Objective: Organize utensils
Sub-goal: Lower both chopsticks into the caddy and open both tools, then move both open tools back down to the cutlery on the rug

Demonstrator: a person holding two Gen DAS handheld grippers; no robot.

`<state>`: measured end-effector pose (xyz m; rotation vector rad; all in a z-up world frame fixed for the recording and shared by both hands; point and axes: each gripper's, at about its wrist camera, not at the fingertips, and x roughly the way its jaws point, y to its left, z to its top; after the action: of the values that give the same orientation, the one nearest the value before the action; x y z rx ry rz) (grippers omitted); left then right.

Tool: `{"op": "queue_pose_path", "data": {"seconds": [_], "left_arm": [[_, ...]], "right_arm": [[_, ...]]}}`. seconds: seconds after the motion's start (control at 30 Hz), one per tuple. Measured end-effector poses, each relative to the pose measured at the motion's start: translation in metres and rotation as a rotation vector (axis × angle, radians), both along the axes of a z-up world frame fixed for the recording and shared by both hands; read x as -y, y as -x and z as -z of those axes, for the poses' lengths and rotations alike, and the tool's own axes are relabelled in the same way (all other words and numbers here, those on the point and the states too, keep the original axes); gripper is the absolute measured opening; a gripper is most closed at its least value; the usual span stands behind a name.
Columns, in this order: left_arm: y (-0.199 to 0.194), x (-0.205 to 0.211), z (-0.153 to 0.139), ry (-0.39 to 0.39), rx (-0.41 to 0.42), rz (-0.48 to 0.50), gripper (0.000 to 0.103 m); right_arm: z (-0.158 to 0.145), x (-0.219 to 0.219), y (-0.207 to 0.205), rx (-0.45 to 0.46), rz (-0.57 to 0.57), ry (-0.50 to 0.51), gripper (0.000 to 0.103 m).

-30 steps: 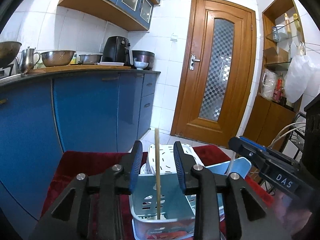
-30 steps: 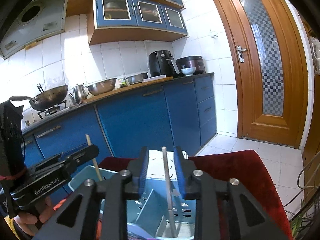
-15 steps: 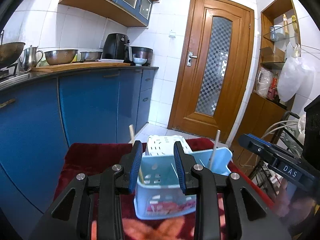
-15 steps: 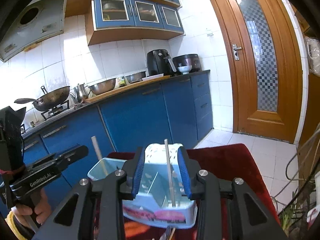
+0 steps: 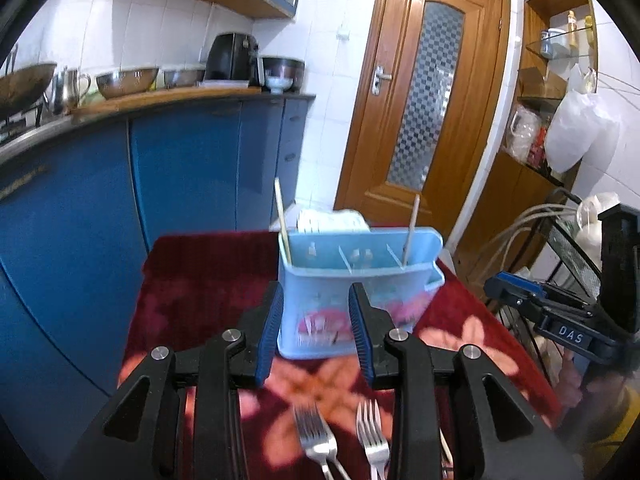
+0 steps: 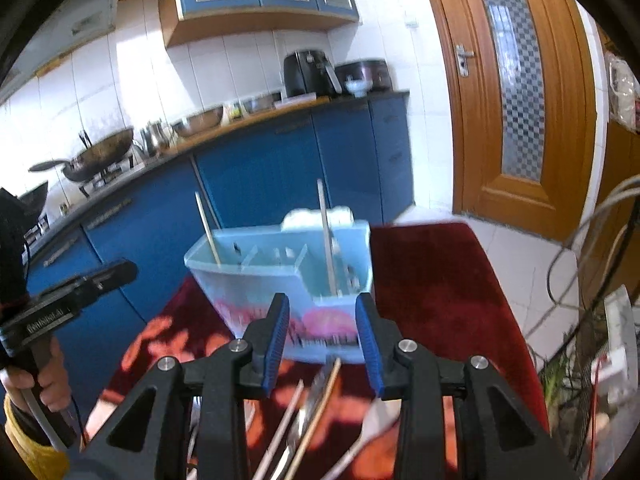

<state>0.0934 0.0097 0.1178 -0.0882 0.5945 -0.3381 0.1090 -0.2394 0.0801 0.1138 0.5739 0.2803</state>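
Left wrist view: the left tool points down at a bench under a dark red flowered cloth; a pale blue caddy stands just beyond its tips, nothing between them.
Caddy, contents: three compartments in a row; one chopstick stands upright in the left compartment, a second chopstick leans in the right one; a white basket sits behind the caddy, touching or nearly so.
Forks: two forks lie on the cloth below the left tool, tines toward the caddy, side by side.
Right wrist view: the right tool faces the near right corner of the same caddy, tips just short of its front wall.
Loose utensils: a bundle of sticks and metal handles lies on the cloth under the right tool, between the tool and the caddy; too blurred to sort further.
Edges: the cloth's left edge runs close beside blue cabinets; its far edge ends before a tiled floor and a wooden door; cables and a wire rack crowd the right side.
Open room: bare cloth left of the caddy and between the caddy and the forks.
Left tool, state: jaws partly apart, empty, touching nothing.
Right tool, state: jaws partly apart, empty; the second tool shows at the left view's right margin.
Hand: a hand with a yellow cuff grips the left tool's handle.
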Motion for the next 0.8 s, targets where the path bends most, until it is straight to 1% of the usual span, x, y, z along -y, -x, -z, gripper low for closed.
{"op": "queue_pose_path", "data": {"seconds": [0.13,0.37,0.57,0.7,0.8], "left_arm": [[0.008,-0.005,0.014,-0.009,-0.088,0.002,0.034],[0.015,-0.011,0.044,-0.029,-0.254,0.008,0.034],[0.017,-0.007,0.069,-0.080,-0.363,0.032,0.034],[0.017,-0.003,0.084,-0.081,-0.460,0.075,0.034],[0.018,0.001,0.099,-0.066,-0.548,0.113,0.034]], "right_arm": [[0.017,0.001,0.009,-0.083,-0.005,0.021,0.037],[0.042,0.006,0.016,-0.240,0.000,0.026,0.037],[0.059,0.009,0.015,-0.357,-0.006,0.015,0.038],[0.069,0.010,0.010,-0.433,-0.001,0.003,0.038],[0.074,0.009,0.004,-0.467,0.009,0.009,0.038]]}}
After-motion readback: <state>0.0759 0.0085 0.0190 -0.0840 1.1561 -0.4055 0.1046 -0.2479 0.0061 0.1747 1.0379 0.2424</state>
